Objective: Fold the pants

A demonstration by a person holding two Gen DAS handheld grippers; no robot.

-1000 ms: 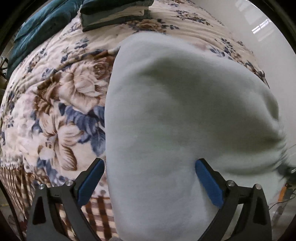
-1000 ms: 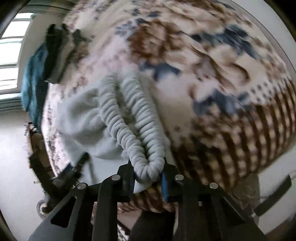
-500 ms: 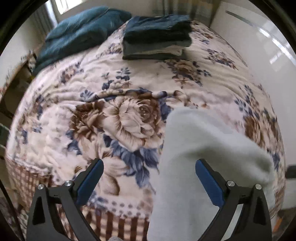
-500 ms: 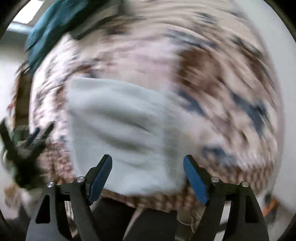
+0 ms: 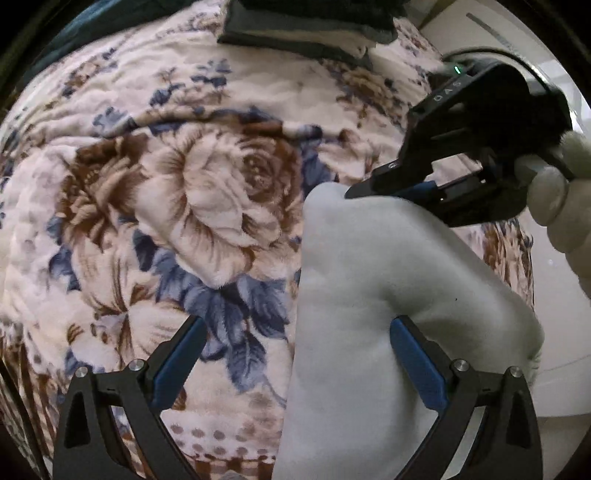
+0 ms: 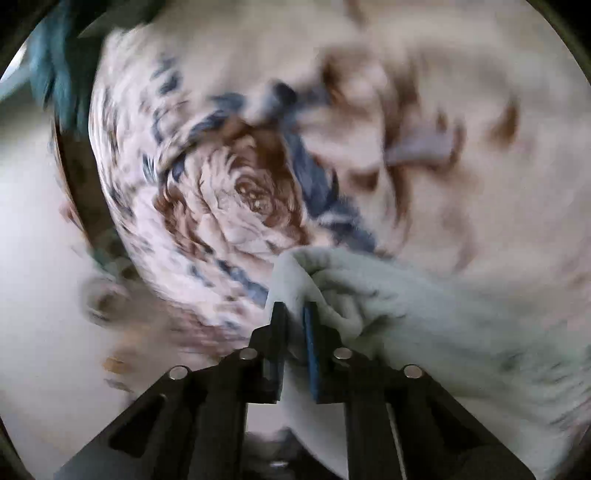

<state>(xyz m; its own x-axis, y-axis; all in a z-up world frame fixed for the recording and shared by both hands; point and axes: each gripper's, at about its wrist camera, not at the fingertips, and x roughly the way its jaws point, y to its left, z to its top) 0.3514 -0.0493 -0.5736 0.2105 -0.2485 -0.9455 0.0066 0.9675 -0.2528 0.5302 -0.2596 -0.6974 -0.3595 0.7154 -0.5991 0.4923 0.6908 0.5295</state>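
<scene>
The pale grey fleece pants [image 5: 369,288] lie folded on the floral bedspread [image 5: 184,192], at the right side near the bed's front edge. My left gripper [image 5: 295,354] is open; its right finger lies over the pants and its left finger over bare bedspread. My right gripper [image 6: 295,314] is shut on the far corner of the pants [image 6: 406,314]. It also shows in the left wrist view [image 5: 369,190], held by a white-gloved hand, pinching that corner. The right wrist view is motion-blurred.
A stack of folded dark clothes [image 5: 306,26] sits at the far end of the bed. A teal blanket [image 5: 55,44] lies at the far left. A white wall [image 5: 554,295] runs along the bed's right side.
My right gripper was open half a second ago and is now shut on the far corner of the pants. My left gripper has moved closer to the bed and stays open.
</scene>
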